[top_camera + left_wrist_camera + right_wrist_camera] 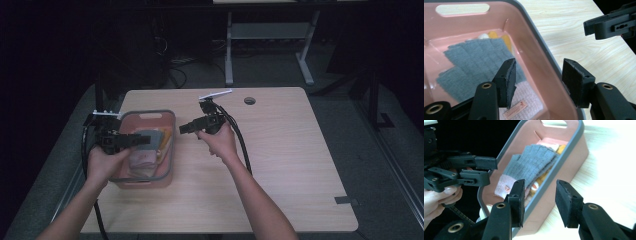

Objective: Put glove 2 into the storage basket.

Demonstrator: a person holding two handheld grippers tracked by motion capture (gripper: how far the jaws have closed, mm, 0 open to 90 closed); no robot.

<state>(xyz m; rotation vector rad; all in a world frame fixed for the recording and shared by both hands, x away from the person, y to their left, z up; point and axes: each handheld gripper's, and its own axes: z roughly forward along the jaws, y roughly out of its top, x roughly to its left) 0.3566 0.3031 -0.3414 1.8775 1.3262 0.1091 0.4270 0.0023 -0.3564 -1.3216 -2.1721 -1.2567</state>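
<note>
A pale wooden table [280, 165] carries a pink basket [167, 176] with a grey rim near its left edge. Inside the basket lies a grey glove [474, 62] with a pale pink cuff, on top of something yellow [561, 149]. The left gripper [142, 140] hovers level over the basket, its jaws apart and empty, straddling the right-hand rim in the left gripper view. The right gripper [184, 128] is held level just beside the basket's right wall, pointing toward it, jaws apart with nothing between them. To the right of the basket the tabletop lies open to its far edge.
</note>
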